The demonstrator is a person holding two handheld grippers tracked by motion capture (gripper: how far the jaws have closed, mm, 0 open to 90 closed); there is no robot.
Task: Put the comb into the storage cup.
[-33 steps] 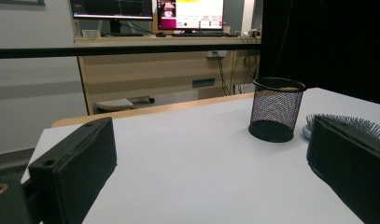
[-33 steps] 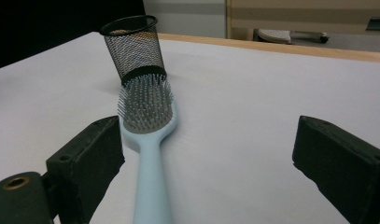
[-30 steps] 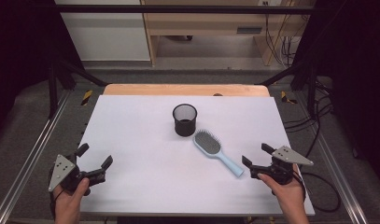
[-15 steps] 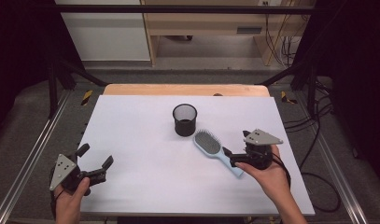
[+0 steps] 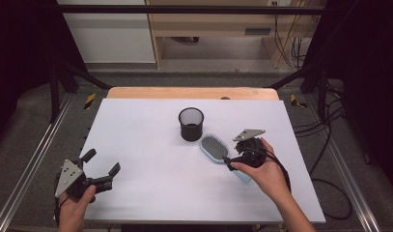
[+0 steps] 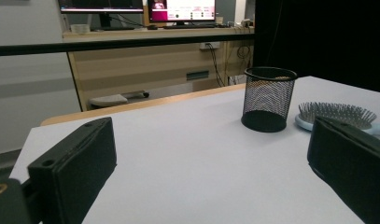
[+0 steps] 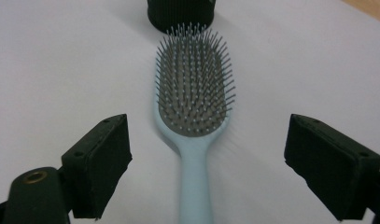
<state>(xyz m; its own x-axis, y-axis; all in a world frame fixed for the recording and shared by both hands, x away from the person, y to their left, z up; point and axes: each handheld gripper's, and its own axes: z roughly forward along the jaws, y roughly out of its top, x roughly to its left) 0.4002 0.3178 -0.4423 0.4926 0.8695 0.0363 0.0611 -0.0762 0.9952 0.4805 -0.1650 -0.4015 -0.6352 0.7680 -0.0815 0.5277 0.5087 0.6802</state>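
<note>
High view: hairbrush (image 5: 214,146) lain flat on white bench (image 5: 146,145), bristles up, head toward mesh cup (image 5: 191,123), handle toward person | right hand-held gripper (image 5: 231,162) held over handle, jaws wide, just been closing, nothing pinched | left hand-held gripper (image 5: 105,169) wide, empty | wooden desk (image 5: 208,24) seen beyond

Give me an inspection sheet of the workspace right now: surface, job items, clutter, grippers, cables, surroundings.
Surface: white table top, bare around the items.
Job's things: light blue hairbrush lying bristles up, its head beside the black mesh cup, which stands upright.
Clutter: nothing seen.
Grippers: right gripper open, jaws either side of the brush handle, not touching, just been closing; left gripper open, holding nothing.
Cables: a black cable trails off the table's right edge.
Surroundings: wooden bench, dark frame.
</note>
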